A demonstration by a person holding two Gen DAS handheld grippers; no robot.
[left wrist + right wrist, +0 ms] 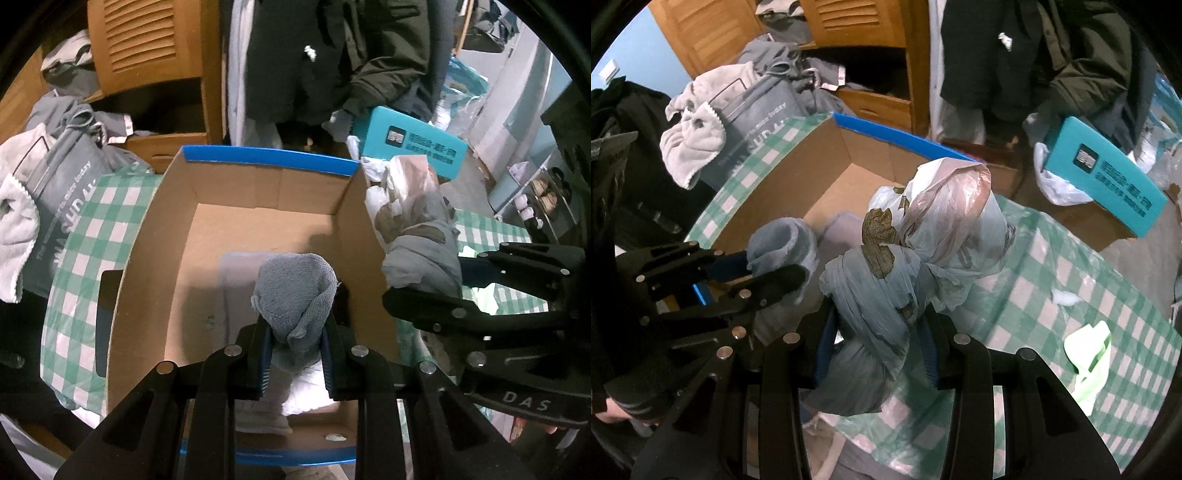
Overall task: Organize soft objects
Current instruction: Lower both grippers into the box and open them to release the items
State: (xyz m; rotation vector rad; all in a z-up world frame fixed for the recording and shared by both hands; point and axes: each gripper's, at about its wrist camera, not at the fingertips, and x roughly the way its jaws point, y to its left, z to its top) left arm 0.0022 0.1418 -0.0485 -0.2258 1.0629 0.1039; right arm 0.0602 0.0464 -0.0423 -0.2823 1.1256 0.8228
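Note:
My left gripper [295,332] is shut on a rolled grey-blue towel [297,291] and holds it over the inside of an open cardboard box [166,229] with a blue rim. A pale folded cloth [236,280] lies on the box floor under it. My right gripper [877,332] is shut on a knotted bundle of plastic bags [886,280], pale blue and pink with brown patches, held just right of the box above the green checked cloth. The bundle also shows in the left wrist view [417,229]. The left gripper with its towel [783,247] shows in the right wrist view.
A grey tote bag [62,192] draped with a white towel [14,221] stands left of the box. A teal box [1104,177] lies at the back right. A pale green object [1089,362] lies on the checked tablecloth [1071,295]. A wooden cabinet and hanging dark coats stand behind.

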